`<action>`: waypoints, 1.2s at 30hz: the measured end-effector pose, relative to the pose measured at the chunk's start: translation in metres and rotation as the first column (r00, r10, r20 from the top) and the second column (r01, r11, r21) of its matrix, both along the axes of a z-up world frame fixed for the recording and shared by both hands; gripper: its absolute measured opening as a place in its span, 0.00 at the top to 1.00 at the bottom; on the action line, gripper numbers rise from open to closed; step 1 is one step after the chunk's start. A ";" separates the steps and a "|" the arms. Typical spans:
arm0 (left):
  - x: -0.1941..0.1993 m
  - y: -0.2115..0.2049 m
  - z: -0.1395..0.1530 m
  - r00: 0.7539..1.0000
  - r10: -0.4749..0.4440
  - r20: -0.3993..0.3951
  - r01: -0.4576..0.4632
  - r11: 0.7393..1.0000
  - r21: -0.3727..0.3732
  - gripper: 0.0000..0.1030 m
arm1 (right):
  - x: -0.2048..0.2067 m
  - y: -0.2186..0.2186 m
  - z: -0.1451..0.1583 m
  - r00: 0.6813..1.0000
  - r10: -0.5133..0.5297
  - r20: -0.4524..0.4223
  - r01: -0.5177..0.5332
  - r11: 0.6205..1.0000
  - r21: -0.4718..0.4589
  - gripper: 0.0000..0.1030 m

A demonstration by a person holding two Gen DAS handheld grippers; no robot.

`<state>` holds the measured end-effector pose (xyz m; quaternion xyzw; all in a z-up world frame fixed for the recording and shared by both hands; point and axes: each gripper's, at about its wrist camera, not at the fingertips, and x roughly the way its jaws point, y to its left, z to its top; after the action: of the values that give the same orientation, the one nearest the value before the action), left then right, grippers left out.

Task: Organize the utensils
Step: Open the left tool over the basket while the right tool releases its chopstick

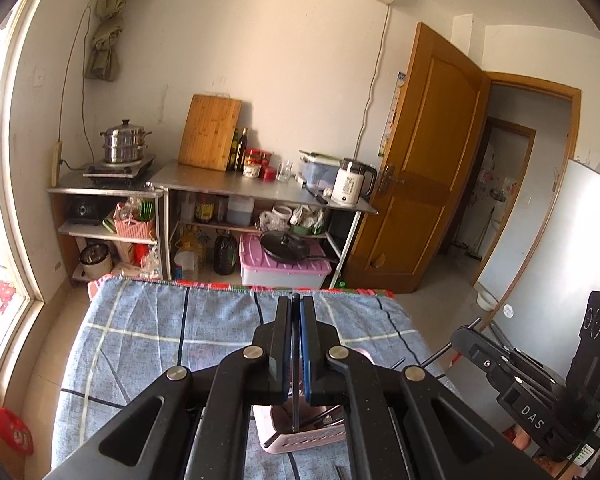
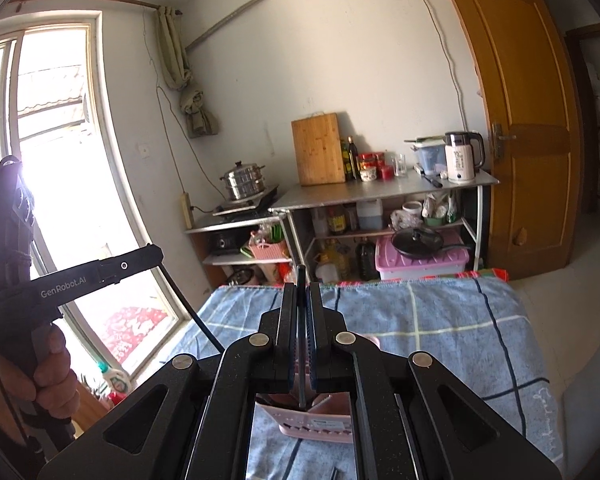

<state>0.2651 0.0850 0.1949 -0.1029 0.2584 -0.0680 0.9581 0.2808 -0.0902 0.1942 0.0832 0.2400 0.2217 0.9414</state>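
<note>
My left gripper (image 1: 296, 304) is shut on a thin dark utensil (image 1: 295, 360) that stands upright between the jaws, its lower end reaching down into a pink slotted utensil holder (image 1: 300, 438) on the table. My right gripper (image 2: 301, 290) is shut on another thin dark utensil (image 2: 301, 340), also upright, its lower end over the same pink holder (image 2: 316, 426). More dark utensil handles lean inside the holder (image 1: 324, 418). The right gripper's body shows at the right of the left wrist view (image 1: 536, 392); the left one shows at the left of the right wrist view (image 2: 60, 284).
The table is covered by a blue checked cloth (image 1: 160, 332). Beyond its far edge stand metal shelves (image 1: 260, 192) with a steamer pot (image 1: 124, 146), cutting board (image 1: 210, 132), kettle (image 1: 350, 182) and a pink storage box (image 1: 284, 268). A wooden door (image 1: 428, 160) is at right, a window (image 2: 60, 160) at left.
</note>
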 end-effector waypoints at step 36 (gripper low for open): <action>-0.074 0.004 -0.028 0.999 0.045 0.029 -0.047 0.995 0.092 0.73 | -0.051 -0.032 -0.024 0.999 0.015 -0.046 -0.016 0.999 -0.035 0.84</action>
<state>0.1909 0.0887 0.1666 -0.0633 0.2457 -0.0352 0.9666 0.2295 -0.1218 0.1699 0.0697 0.2662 0.2227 0.9352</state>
